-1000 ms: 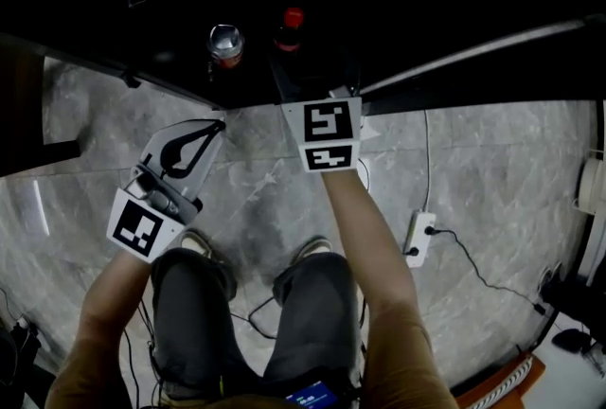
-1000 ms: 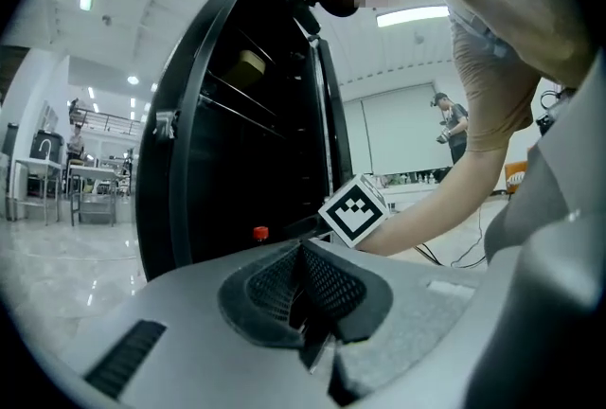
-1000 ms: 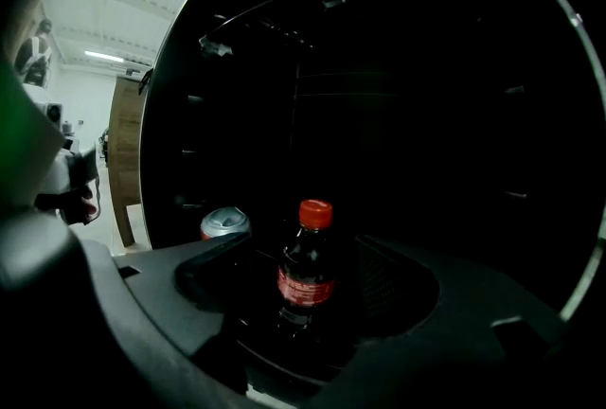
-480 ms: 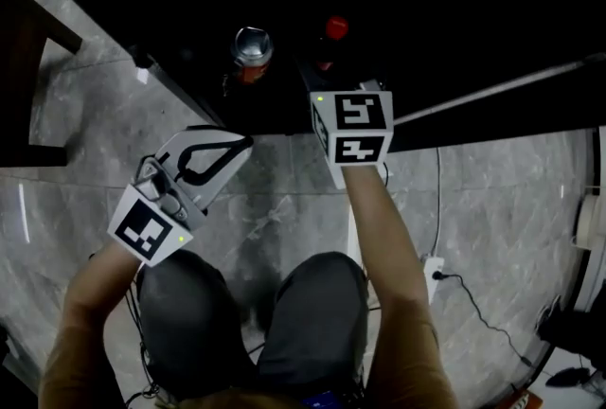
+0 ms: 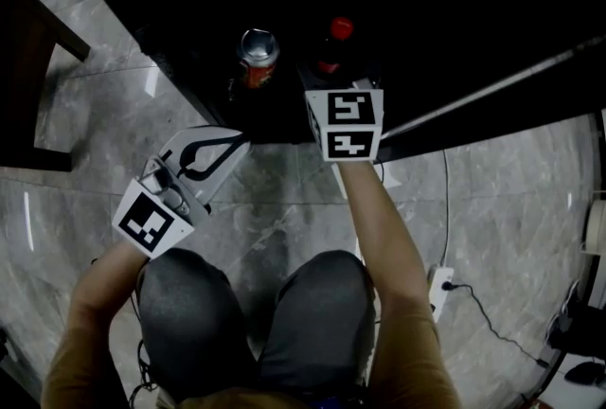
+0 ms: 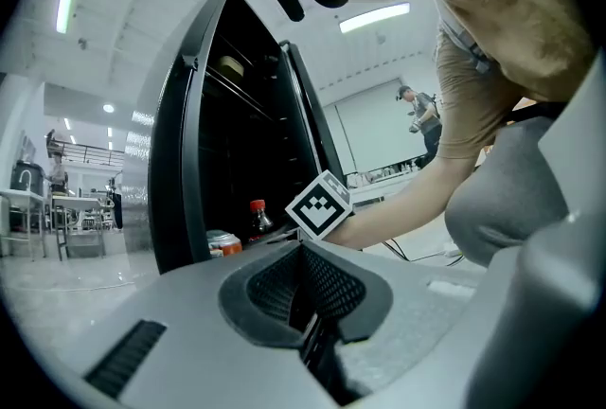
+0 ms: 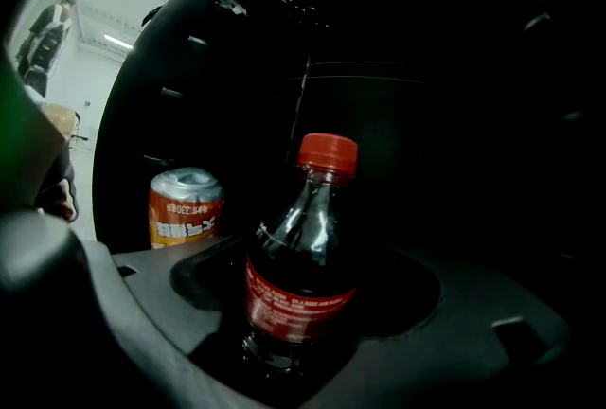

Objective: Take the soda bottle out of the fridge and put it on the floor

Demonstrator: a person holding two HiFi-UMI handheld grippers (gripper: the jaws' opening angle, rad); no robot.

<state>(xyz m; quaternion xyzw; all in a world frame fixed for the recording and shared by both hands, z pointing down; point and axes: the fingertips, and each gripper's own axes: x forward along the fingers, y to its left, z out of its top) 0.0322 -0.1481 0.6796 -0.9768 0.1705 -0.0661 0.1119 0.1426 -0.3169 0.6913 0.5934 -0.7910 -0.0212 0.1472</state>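
Note:
The soda bottle (image 5: 331, 52), dark with a red cap and red label, stands upright on a low shelf inside the dark open fridge (image 5: 426, 9). In the right gripper view the bottle (image 7: 303, 275) fills the gap between my right gripper's (image 7: 303, 355) wide jaws, and the pads do not visibly press on it. From the head view the right gripper (image 5: 331, 83) reaches into the fridge, its marker cube just in front of the bottle. My left gripper (image 5: 204, 154) hovers over the floor outside the fridge, shut and empty (image 6: 312, 303).
An orange drink can (image 5: 258, 57) stands left of the bottle on the same shelf (image 7: 185, 208). The fridge door (image 6: 189, 161) stands open. Grey marble floor (image 5: 275, 199) lies below, with a power strip (image 5: 440, 282) and cable at the right. The person's knees are close behind.
My right gripper has moved forward into the fridge, up to the bottle. The head view has shifted a little. The left gripper has stayed roughly in place.

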